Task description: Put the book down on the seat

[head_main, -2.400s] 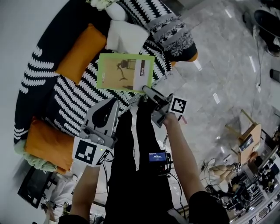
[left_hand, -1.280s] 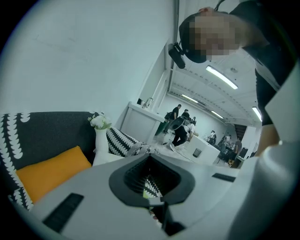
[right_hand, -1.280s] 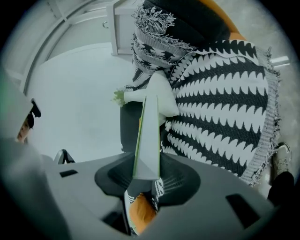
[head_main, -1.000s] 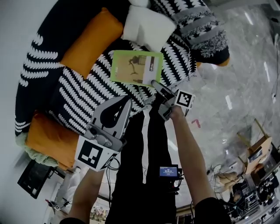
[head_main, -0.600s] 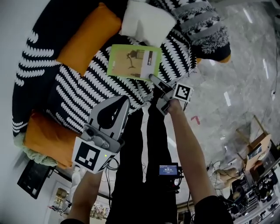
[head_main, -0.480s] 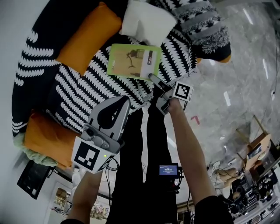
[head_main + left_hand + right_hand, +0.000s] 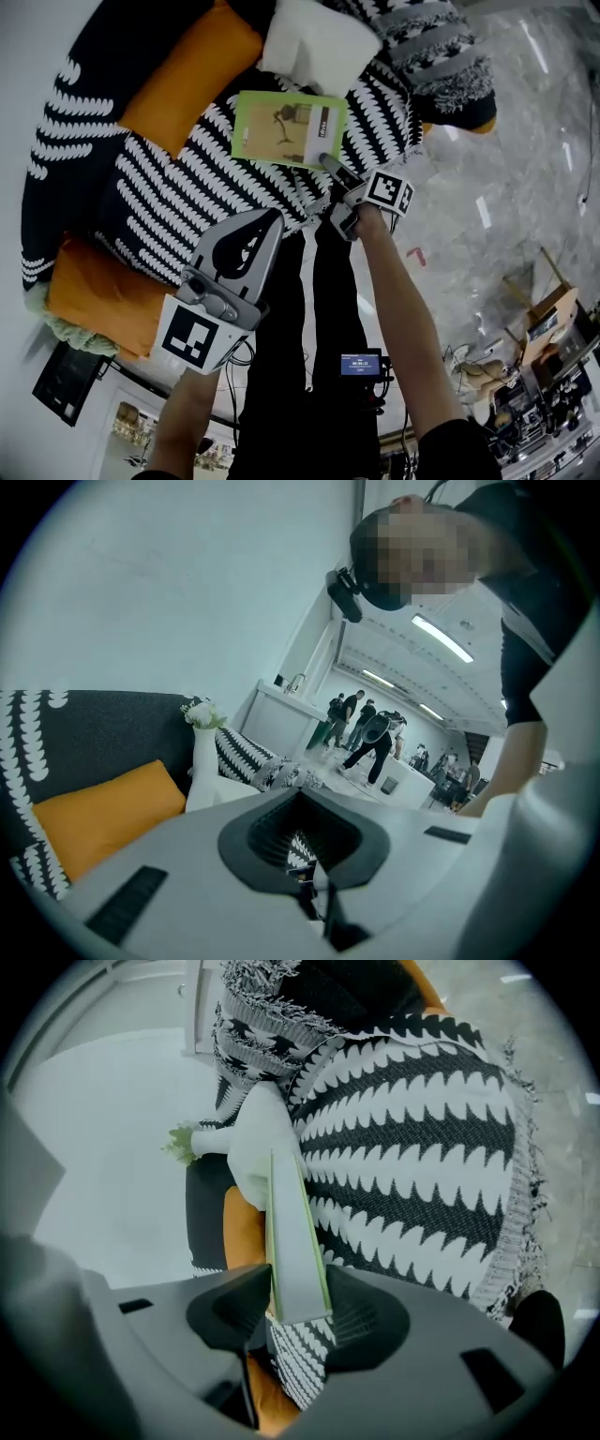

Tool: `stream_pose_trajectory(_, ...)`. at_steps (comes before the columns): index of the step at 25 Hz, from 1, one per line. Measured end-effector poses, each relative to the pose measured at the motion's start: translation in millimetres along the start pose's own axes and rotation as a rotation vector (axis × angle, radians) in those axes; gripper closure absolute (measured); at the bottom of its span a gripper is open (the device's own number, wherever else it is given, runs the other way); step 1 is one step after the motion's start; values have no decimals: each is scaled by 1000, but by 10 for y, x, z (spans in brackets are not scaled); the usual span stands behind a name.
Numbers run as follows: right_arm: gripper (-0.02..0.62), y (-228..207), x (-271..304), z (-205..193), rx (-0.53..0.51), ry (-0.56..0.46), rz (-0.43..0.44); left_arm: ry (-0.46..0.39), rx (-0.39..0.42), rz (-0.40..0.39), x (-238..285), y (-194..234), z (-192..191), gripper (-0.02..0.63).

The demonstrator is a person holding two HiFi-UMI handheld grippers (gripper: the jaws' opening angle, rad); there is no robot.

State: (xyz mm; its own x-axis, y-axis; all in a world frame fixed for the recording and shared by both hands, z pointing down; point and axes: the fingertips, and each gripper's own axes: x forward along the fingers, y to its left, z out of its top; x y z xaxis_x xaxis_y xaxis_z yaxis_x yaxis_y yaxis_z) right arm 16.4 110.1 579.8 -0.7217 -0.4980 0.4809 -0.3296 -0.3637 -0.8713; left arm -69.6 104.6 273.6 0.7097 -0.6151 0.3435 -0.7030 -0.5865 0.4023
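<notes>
A thin green book (image 7: 286,129) lies flat over the black-and-white patterned seat (image 7: 169,202), just in front of a white pillow (image 7: 319,42). My right gripper (image 7: 326,161) holds the book's near right corner. In the right gripper view the book (image 7: 292,1232) stands edge-on between the two pads, which touch both of its faces while the jaws of the right gripper (image 7: 298,1290) are opening. My left gripper (image 7: 272,217) hangs shut and holding nothing over the seat's front edge, its jaws meeting at a point (image 7: 302,799).
Orange cushions lie at the seat's back (image 7: 192,75) and left end (image 7: 98,291). A fringed striped throw (image 7: 441,56) covers the right arm of the sofa. Marble floor (image 7: 506,169) spreads to the right. The person's black trousers (image 7: 300,328) stand against the seat front. A white vase (image 7: 202,752) shows behind.
The right gripper has carried the book a little farther in over the seat, toward the white pillow. The left gripper has kept its place and stays shut.
</notes>
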Motion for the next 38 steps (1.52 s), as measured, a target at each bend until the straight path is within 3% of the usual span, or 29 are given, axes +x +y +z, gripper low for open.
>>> stream_pose_trajectory(10,367,-30,-80,-4,-27,8,-142,14,-28,-20,-67,4,117,594)
stream_pose_trajectory(20,345,-279,-165,-28,-23,5,-185,15,-30,-10,-52,7,10,594)
stream_pose_trajectory(26,345,-297,-142,9,5,-9,-160,12,-45,-9,-3,66,-61,594)
stream_pose_trajectory(38,347,436,-423,22,1,-7,-49,9,-25,4,-64,-345,303,594)
